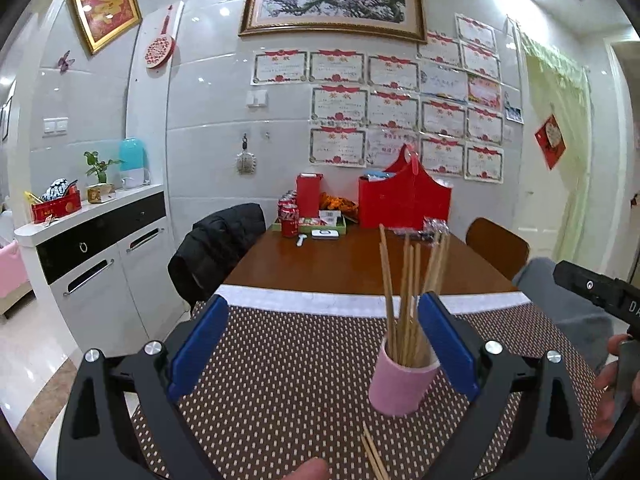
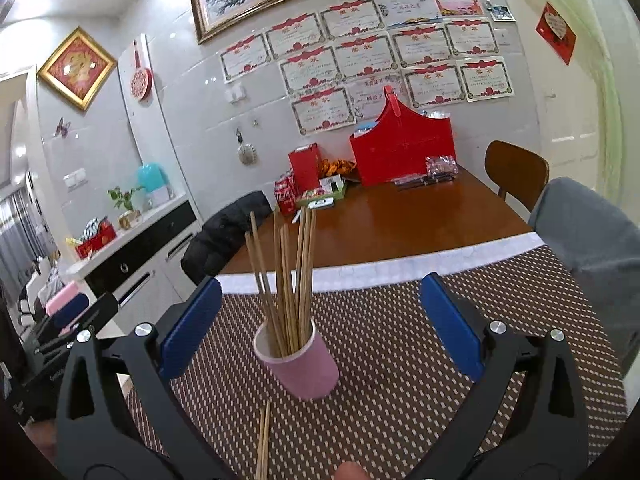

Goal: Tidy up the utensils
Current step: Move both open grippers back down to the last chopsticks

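Both the left gripper [image 1: 320, 320] and right gripper [image 2: 320, 304] gape empty, the loose chopsticks [image 2: 263, 440] lying lengthwise just below the right's spread jaws, nearer than the pink cup [image 2: 298, 364] ahead.

Chopsticks [image 1: 404, 292] upright in pink cup [image 1: 402, 386].

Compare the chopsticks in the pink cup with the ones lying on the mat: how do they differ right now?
The chopsticks in the pink cup stand nearly upright and fan apart at the top; the loose chopsticks on the mat lie flat, close together. The cup holds a larger bunch; the loose ones look like a pair, partly cut off by the frame edge. The standing ones are sorted; the loose ones are not yet. All look like the same pale wood.
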Demonstrator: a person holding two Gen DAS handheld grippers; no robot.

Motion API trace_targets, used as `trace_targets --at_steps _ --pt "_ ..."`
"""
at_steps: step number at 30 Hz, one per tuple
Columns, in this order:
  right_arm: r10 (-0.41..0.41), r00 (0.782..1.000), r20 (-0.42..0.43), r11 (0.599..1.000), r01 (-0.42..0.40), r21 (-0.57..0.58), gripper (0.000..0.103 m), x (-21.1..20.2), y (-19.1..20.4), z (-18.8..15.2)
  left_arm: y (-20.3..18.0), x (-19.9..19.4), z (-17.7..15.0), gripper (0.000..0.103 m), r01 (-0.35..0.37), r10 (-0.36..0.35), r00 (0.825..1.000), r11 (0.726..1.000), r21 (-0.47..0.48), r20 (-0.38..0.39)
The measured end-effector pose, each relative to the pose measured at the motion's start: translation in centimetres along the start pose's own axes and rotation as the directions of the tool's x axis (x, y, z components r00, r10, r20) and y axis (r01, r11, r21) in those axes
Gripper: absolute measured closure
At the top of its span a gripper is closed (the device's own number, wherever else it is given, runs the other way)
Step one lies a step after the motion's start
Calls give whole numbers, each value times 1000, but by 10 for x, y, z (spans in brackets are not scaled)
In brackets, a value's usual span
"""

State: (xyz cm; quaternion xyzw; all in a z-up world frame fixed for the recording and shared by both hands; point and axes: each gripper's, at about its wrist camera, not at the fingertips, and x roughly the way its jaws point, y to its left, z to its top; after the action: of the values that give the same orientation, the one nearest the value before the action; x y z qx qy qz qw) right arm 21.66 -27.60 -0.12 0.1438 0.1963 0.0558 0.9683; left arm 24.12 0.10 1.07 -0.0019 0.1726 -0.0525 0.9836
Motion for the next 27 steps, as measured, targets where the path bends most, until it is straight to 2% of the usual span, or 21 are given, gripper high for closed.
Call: trace_targets --at_steps 7,13,15,21,27 --pt "-36 996 -82 998 31 -53 6 -29 2 -20 3 -28 -23 9 6 -6 997 1000 -6 -79" --pt "-53 984 -169 997 41 -71 6 -38 -3 -49 12 -31 -58 9 26 -39 981 997 -74 -188" --pt "-51 979 -198 997 38 -70 6 -37 -3 -59 15 -33 -69 9 12 -29 977 997 -82 -212" --pt "-35 958 -283 997 15 -74 6 -29 -1 -87 19 -29 -104 9 -7 -22 948 996 -89 -318" --pt "-25 941 -339 997 1 -72 6 -19 -3 -104 14 -18 -138 9 -12 -30 906 995 -96 -422"
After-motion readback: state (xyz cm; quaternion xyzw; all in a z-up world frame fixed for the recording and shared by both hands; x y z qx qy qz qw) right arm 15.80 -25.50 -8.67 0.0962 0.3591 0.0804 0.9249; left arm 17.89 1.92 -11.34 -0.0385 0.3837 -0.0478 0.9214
